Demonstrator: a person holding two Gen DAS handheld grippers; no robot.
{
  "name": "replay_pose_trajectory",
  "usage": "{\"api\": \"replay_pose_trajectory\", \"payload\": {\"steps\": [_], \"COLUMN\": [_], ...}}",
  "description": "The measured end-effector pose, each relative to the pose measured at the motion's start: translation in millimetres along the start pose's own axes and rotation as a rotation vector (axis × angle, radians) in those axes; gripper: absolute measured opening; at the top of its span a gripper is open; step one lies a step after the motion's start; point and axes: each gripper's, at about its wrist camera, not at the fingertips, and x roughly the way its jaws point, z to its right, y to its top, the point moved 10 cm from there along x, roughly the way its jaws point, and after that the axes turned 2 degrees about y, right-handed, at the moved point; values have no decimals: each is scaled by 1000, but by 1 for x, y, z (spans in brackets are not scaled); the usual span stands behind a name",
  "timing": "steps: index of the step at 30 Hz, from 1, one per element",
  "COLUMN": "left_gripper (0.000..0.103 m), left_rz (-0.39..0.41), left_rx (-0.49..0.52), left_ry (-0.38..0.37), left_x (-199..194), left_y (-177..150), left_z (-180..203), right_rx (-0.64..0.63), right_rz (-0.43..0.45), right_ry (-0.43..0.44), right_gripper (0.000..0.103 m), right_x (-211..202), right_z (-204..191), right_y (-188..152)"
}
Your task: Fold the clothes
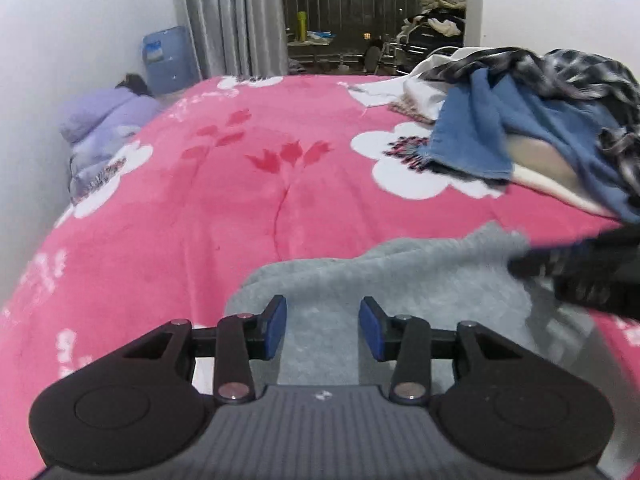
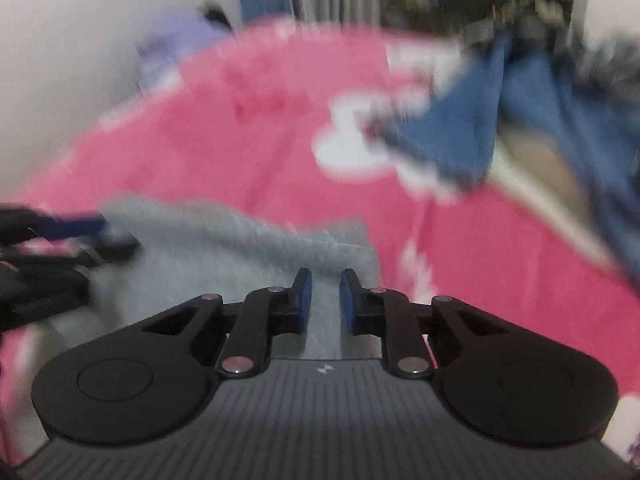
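A grey fleecy garment (image 1: 400, 276) lies rumpled on the near part of the pink flowered blanket (image 1: 200, 200). My left gripper (image 1: 322, 308) hovers over its left part, open, with the blue pads well apart and only fabric showing below the gap. In the blurred right wrist view, my right gripper (image 2: 325, 280) is over the garment's (image 2: 224, 240) right edge. Its pads stand close together with a narrow gap, and grey cloth shows behind that gap. Each gripper appears blurred at the edge of the other's view.
A heap of clothes (image 1: 540, 120) with blue, plaid and cream pieces fills the bed's right side. A lilac jacket (image 1: 104, 120) lies by the left wall, and a blue container (image 1: 170, 60) stands beyond it. Grey curtains and a dark balcony are behind the bed.
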Motion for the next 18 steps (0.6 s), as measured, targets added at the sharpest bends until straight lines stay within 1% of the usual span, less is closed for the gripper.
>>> {"api": "replay_pose_trajectory", "payload": {"steps": [1,2,4,5,6,9,12,13,14,15,17,18], "left_gripper": [43,45,48,50,51,52,53,54,54,55,57,57], "left_rz": [27,42,55,57,59,60,59,59,63,71,90,100], "left_rx": [21,65,149,151,147,111,103,104,113,120,119,118], "left_ry": [10,34,91,102,111,97,75,68,69,72,73,72], "left_x": [-2,-4,-4,-4,-3,-2,1,2,3,5,5,5], "left_y": [-3,-5,-4,-4,-3,0,-3,-4,-6,-6,-3,-1], "left_z": [1,5,14,15,15,12,7,6,6,6,6,5], "right_rx": [29,55,47,43,42,37,-62,-89,-89,-59,-42,-75], "right_rz": [-9,-18,-3,4,12,32,-80,-120,-138,-140,-141,-123], "right_ry": [-4,-10,-45,-56,10,207,330,305,296,296,257,211], "right_gripper": [15,15,15,15,15,15,13,12,12,12,12,14], "right_x": [0,0,-13,-19,-18,-18,21,41,54,62,65,60], "right_z": [5,11,14,15,4,-28,-63,-63,-58,-52,-46,-44], "right_y": [1,3,18,25,33,58,52,45,39,39,47,49]}}
